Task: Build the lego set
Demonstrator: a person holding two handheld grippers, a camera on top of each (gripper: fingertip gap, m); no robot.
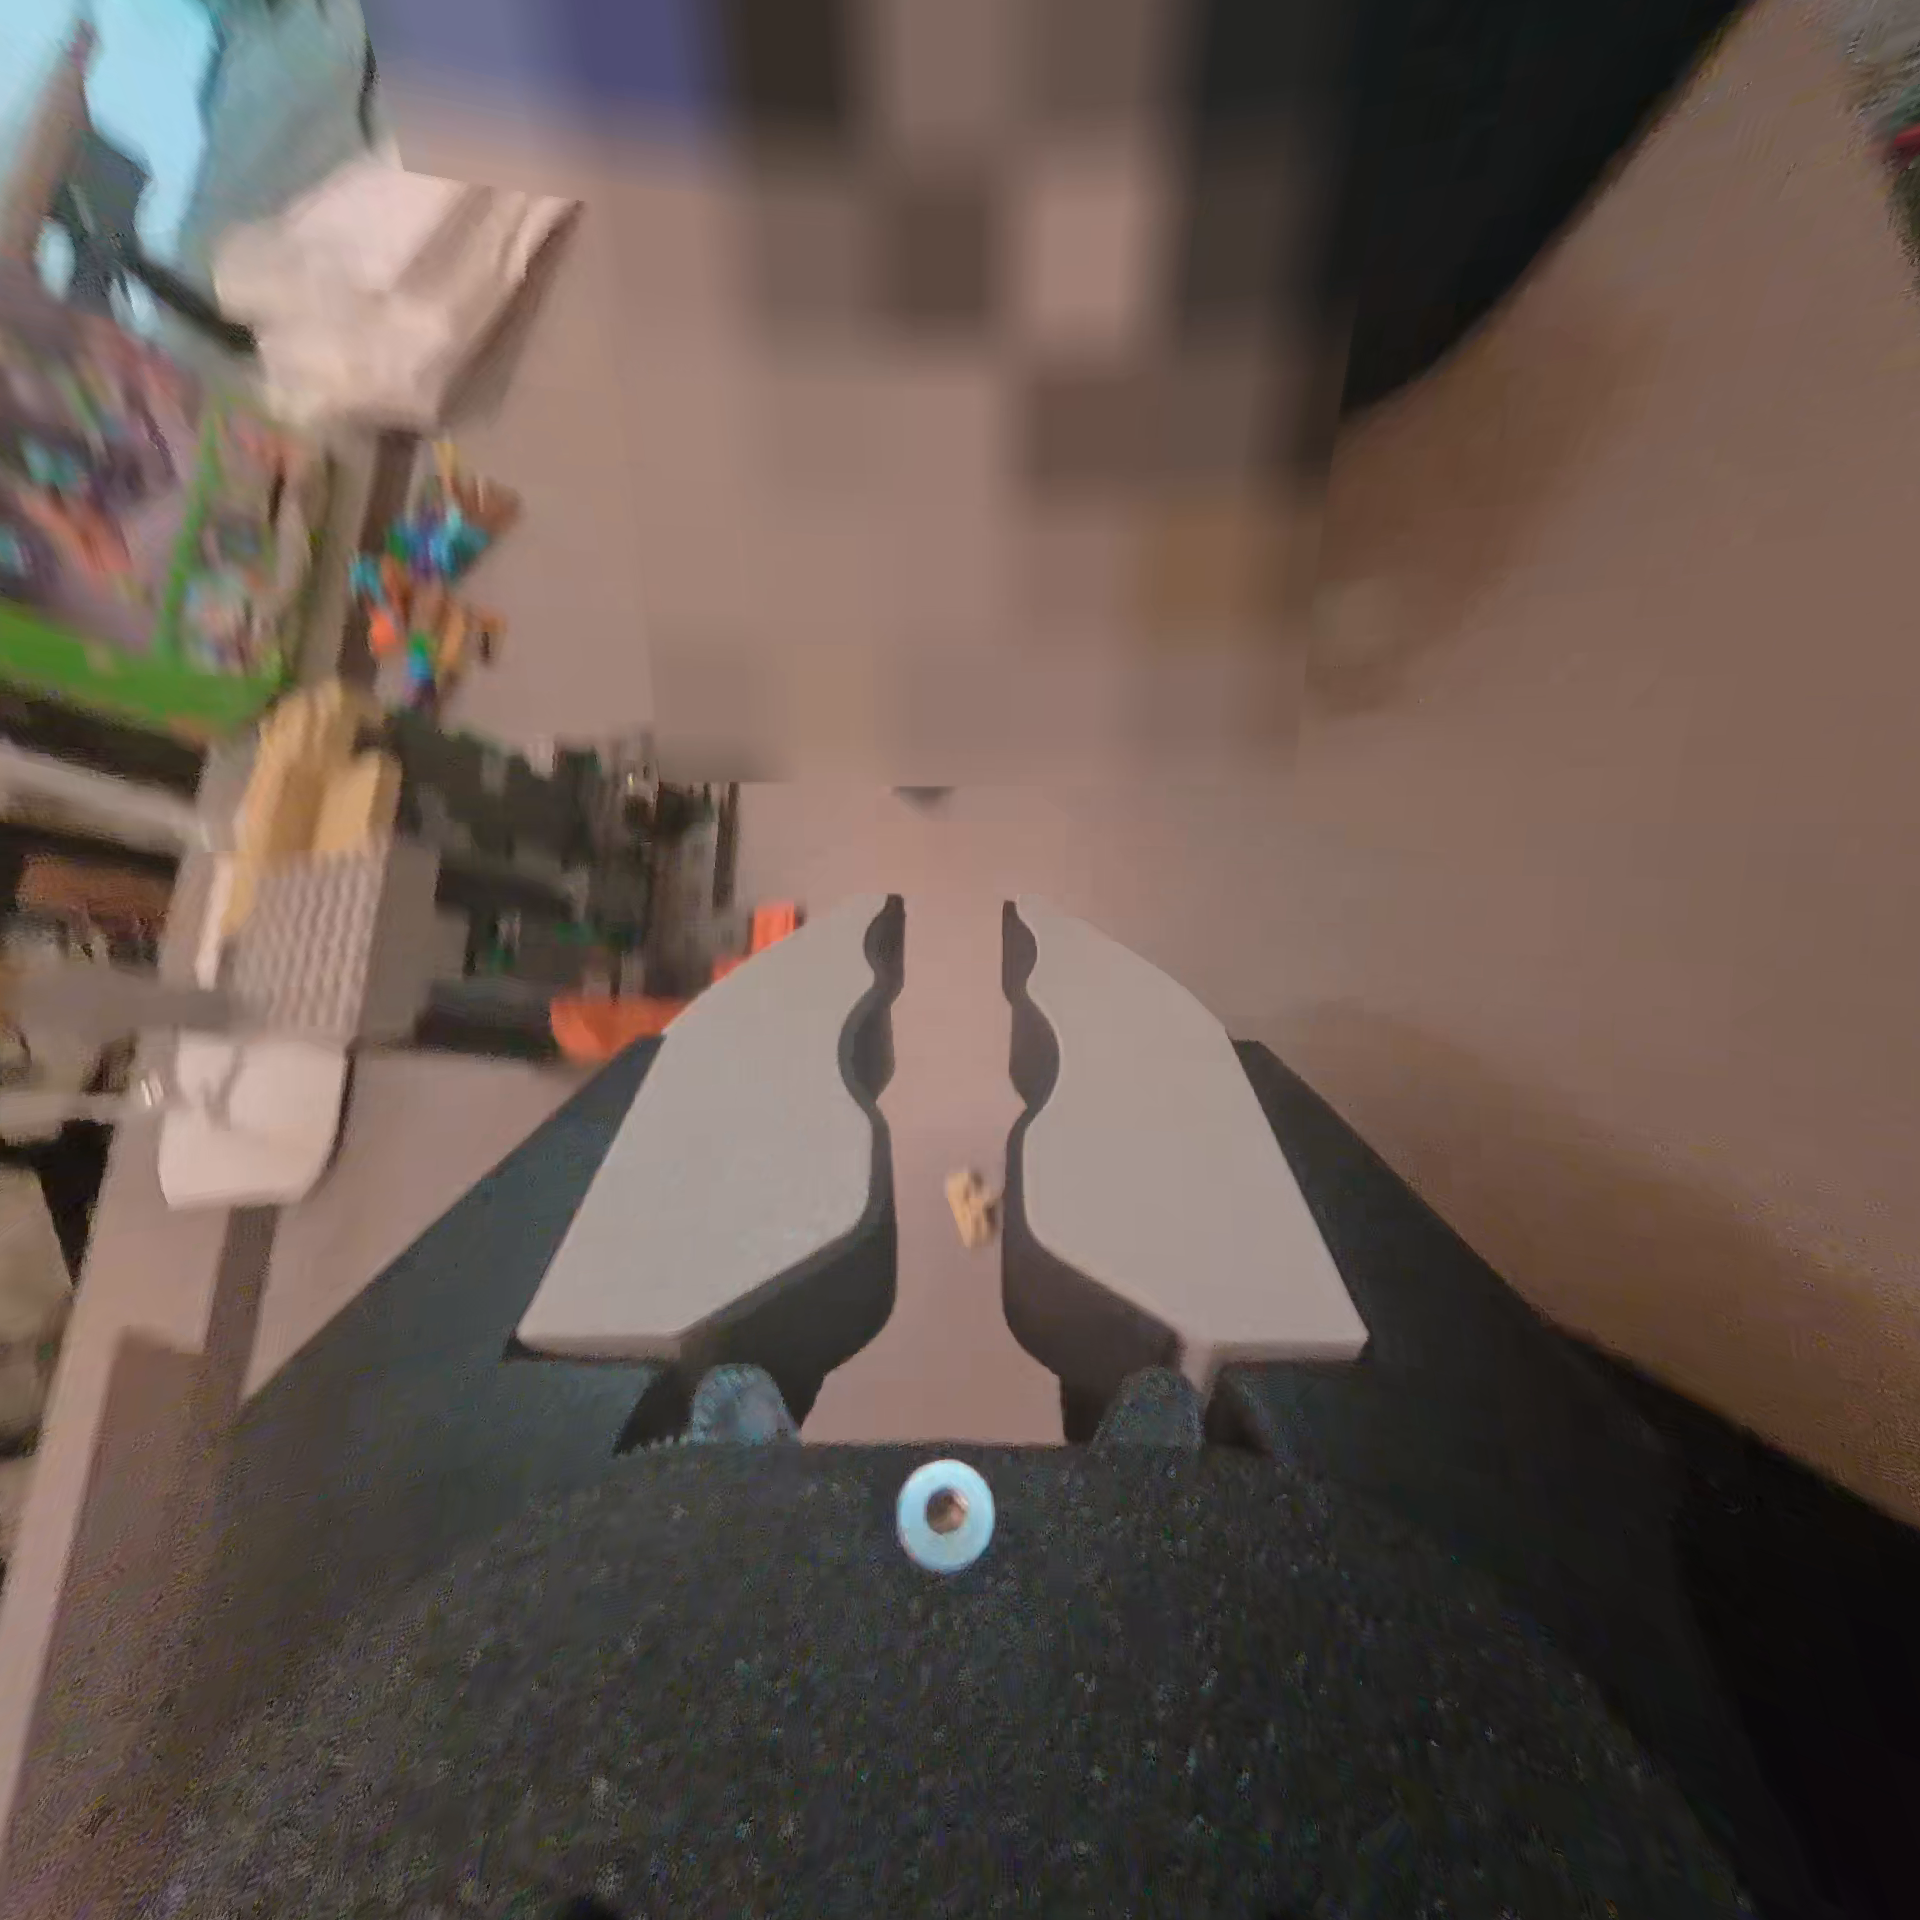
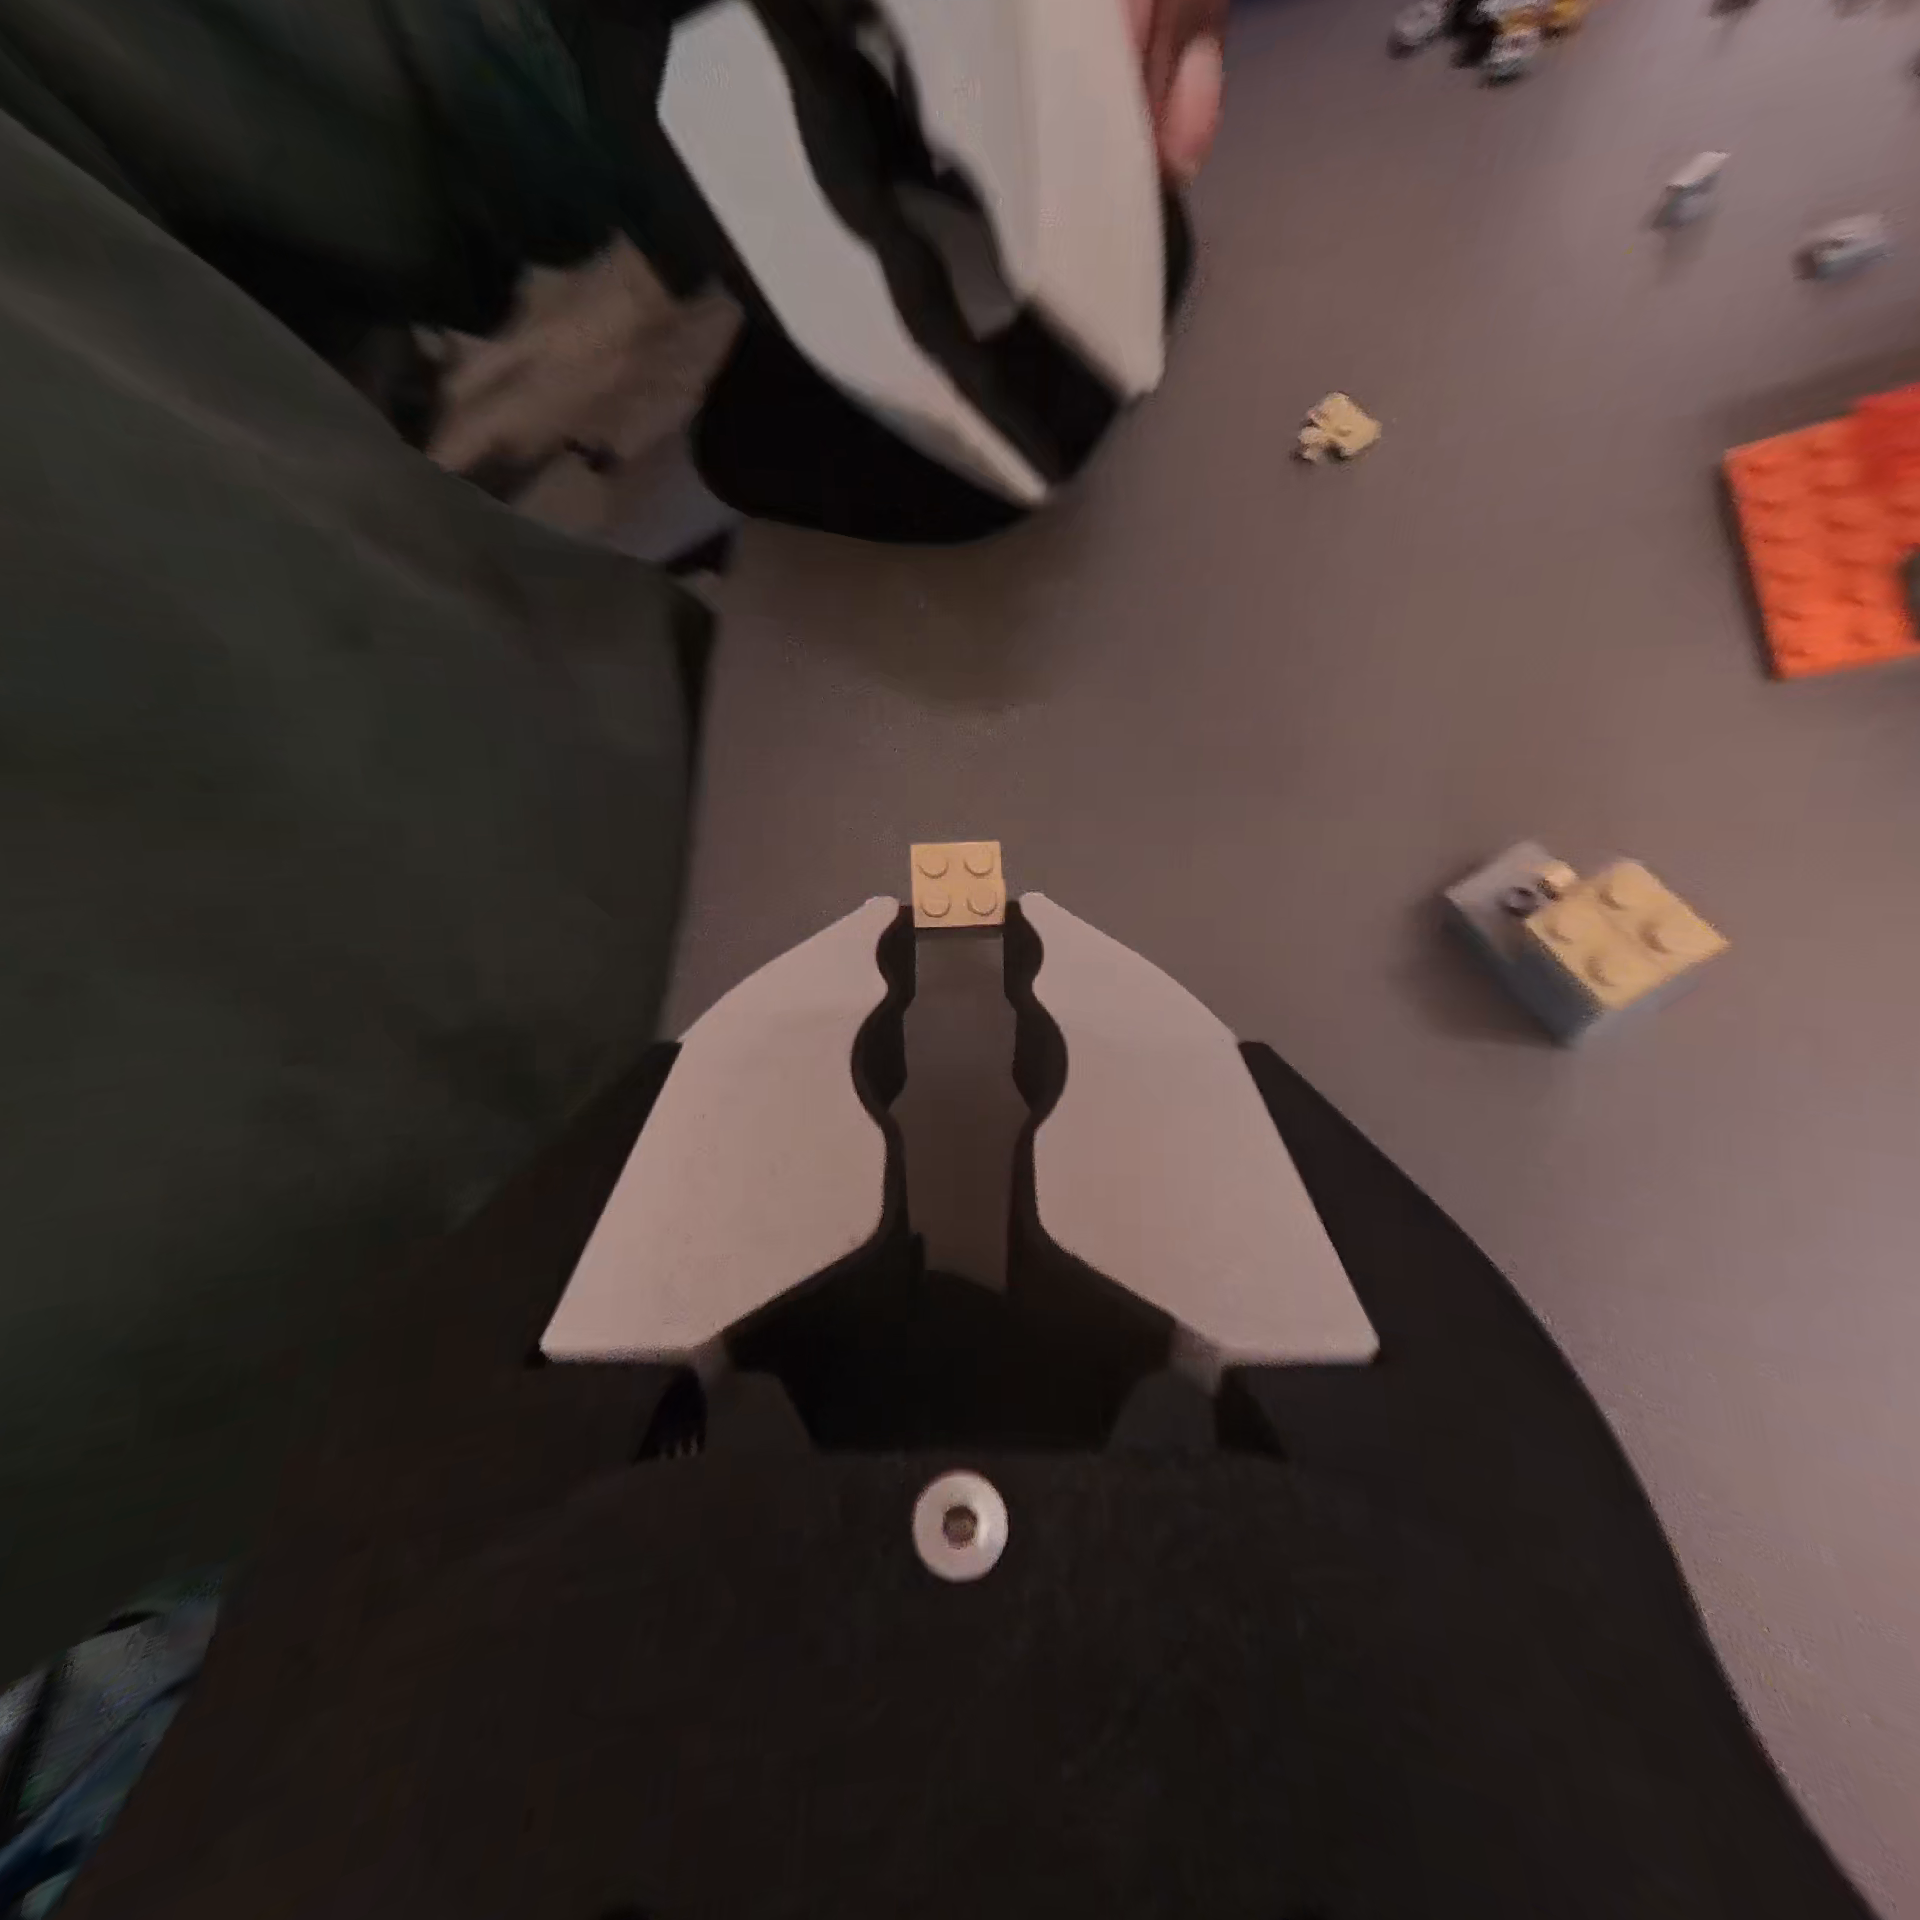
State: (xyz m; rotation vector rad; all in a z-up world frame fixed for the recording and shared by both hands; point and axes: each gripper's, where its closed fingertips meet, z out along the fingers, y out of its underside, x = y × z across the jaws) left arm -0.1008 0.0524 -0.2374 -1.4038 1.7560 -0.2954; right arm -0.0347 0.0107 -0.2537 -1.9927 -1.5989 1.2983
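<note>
In the right wrist view my right gripper (image 2: 958, 909) is shut on a small tan four-stud brick (image 2: 958, 881). Both fingertips press its sides and hold it above the grey table (image 2: 1195, 727). In the left wrist view my left gripper (image 1: 948, 914) is open, with nothing between its fingertips. A tiny tan piece (image 1: 971, 1205) lies on the table below the gap. The left gripper also shows in the right wrist view (image 2: 935, 260) at the top, white and black, held by a hand (image 2: 1184, 94).
On the table to the right lie a small tan piece (image 2: 1338, 428), an orange studded plate (image 2: 1829, 540), a grey-blue brick with a tan brick on it (image 2: 1584, 940) and small grey pieces (image 2: 1688, 187). Dark green cloth (image 2: 312, 727) fills the left. The blurred left wrist view shows a green box (image 1: 135, 582) and a dark build (image 1: 582, 883). Spacing between my two grippers at the tips: around 9 cm. It is some 9 cm from my left tips to the tiny tan piece (image 1: 971, 1205). Look for it in the right wrist view (image 2: 1327, 417) too.
</note>
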